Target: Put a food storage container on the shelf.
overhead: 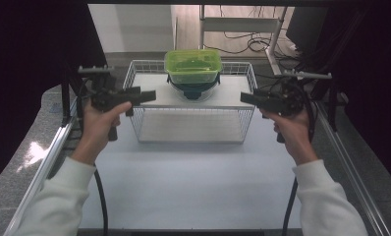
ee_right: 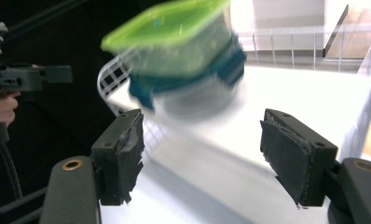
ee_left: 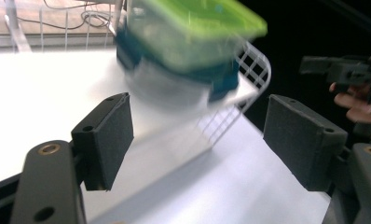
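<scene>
I hold my left gripper [overhead: 148, 96] at the left side of the white wire basket [overhead: 134, 73] and my right gripper [overhead: 247, 98] at its right side, each just outside the rim and pointing inward toward the other. Both sets of jaws stand open with nothing between the pads. In the basket, toward its back edge, sits a stack: a green-lidded clear container [overhead: 192, 65] resting on top of a container with a dark teal lid [overhead: 193, 88]. In the left gripper view the stack [ee_left: 188, 42] lies ahead of my open jaws, blurred; in the right gripper view it [ee_right: 179, 46] sits likewise beyond the open pads. The basket stands on the white table [overhead: 193, 182].
</scene>
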The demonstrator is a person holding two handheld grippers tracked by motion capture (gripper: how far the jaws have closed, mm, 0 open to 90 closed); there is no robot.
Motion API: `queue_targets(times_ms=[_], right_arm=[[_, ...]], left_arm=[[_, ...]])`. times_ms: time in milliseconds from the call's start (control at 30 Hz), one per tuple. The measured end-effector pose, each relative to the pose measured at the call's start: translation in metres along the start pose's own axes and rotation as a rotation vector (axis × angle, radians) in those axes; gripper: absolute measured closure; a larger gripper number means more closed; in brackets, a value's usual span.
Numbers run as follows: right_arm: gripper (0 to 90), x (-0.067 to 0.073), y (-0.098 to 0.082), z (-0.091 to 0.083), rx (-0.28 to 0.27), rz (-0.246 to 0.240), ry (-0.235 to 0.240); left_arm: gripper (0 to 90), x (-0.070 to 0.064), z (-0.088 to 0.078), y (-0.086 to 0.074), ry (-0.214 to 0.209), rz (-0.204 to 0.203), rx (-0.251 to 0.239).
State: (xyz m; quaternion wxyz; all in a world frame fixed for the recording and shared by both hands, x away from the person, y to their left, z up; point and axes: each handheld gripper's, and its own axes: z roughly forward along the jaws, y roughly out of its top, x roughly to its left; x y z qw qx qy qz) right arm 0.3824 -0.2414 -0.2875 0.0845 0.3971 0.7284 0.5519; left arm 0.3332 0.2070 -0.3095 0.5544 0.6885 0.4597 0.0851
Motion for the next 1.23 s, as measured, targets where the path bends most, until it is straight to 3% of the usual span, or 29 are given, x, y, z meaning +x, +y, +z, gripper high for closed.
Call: queue_targets(times_ms=[133, 200, 267, 367, 533, 600, 767, 833, 967, 1233], right_arm=[[28.0, 0.010, -0.038, -0.016, 0.045, -0.097, -0.033], [26.8, 0.013, -0.057, -0.020, 0.068, -0.120, -0.032], [26.2, 0.014, -0.076, -0.023, 0.090, -0.119, -0.024], [25.4, 0.015, -0.102, -0.024, 0.111, -0.092, -0.015], [23.4, 0.015, -0.138, -0.021, 0.149, -0.052, -0.020], [22.8, 0.012, -0.152, -0.018, 0.159, -0.030, -0.018], [21.7, 0.008, -0.174, -0.012, 0.222, -0.041, -0.055], [21.6, 0.007, -0.176, -0.011, 0.222, -0.047, -0.059], [21.7, 0.007, -0.176, -0.012, 0.215, -0.055, -0.063], [18.2, 0.006, -0.176, -0.013, 0.200, -0.051, -0.079]], left_arm=[[23.3, 0.000, -0.011, -0.046, 0.013, 0.013, 0.010], [23.5, 0.002, -0.012, -0.067, 0.029, 0.017, 0.030], [23.5, 0.004, -0.012, -0.086, 0.024, 0.009, 0.055], [23.4, 0.004, -0.010, -0.109, 0.050, 0.017, 0.093], [23.0, 0.005, -0.006, -0.136, 0.069, 0.027, 0.150], [22.8, 0.006, -0.005, -0.144, 0.071, 0.022, 0.159], [22.9, 0.008, 0.001, -0.161, 0.087, 0.014, 0.191], [22.9, 0.009, 0.005, -0.164, 0.075, -0.005, 0.199], [22.8, 0.005, 0.010, -0.166, 0.086, 0.032, 0.218], [22.6, 0.009, 0.012, -0.169, 0.103, 0.029, 0.224]])
